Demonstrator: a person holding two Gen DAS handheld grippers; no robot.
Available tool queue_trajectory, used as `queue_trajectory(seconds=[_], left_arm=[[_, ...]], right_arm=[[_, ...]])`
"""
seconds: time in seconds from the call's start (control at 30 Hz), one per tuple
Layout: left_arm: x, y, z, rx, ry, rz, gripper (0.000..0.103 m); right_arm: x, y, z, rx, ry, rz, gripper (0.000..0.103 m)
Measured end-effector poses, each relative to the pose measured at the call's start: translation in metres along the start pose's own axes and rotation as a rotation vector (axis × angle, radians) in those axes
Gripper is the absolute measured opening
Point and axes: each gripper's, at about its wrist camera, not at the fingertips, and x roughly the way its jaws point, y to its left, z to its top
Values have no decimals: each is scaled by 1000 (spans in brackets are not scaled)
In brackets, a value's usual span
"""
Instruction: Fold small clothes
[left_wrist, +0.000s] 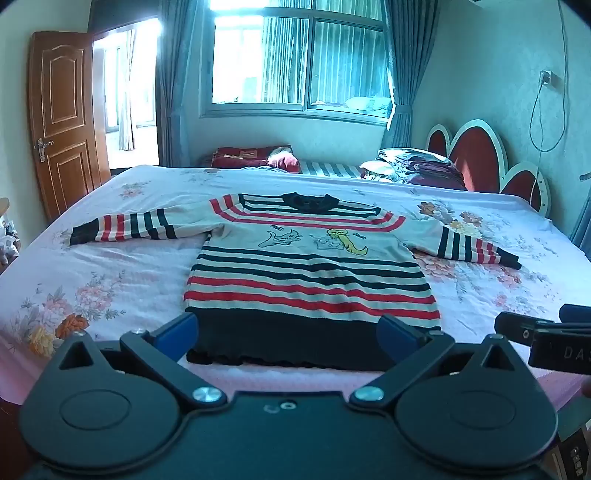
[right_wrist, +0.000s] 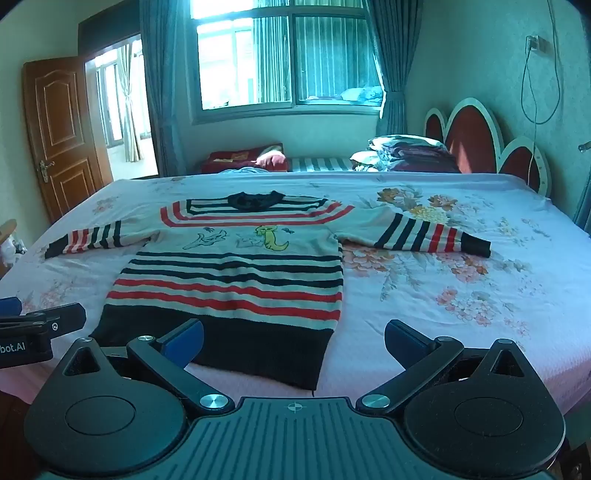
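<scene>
Knitted striped sweater (left_wrist: 310, 273) lies flat, sleeves spread, on floral bed (left_wrist: 110, 280); my left claw (left_wrist: 288, 334) and right claw (right_wrist: 293, 341) gape wide, empty.

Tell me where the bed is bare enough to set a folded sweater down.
Bare sheet right of the sweater, below its right sleeve; more left of it. Crowded by the pillows near the headboard.

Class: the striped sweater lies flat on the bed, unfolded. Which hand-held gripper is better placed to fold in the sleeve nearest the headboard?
The right hand-held gripper. It hovers open beside the striped sweater's hem corner on that side, nearer that sleeve. The left hand-held gripper sits centred on the hem.
</scene>
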Motion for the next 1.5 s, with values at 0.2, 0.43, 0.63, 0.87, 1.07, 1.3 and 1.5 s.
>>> queue_trajectory(seconds=[0.2,0.43,0.63,0.87,1.07,1.3,1.5], left_arm=[[4,-1,-2,-6,10,6,103],[5,-2,-5,0,2,7,103],[6,2,-6,-7,-2,4,103],[2,4,-2,-11,-4,3,103],[2,5,-1,-9,-2,3,103],[2,5,-2,-3,3,3,103],[3,5,-2,-2,3,4,103]], right_arm=[[3,-1,-1,10,8,7,103],[5,1,-6,6,8,1,103],[6,2,-4,5,7,-3,103],[5,2,-3,4,7,-6,103],[5,3,-3,4,8,-6,103],[6,0,-4,16,10,-9,103],[7,2,-4,13,13,-6,103]])
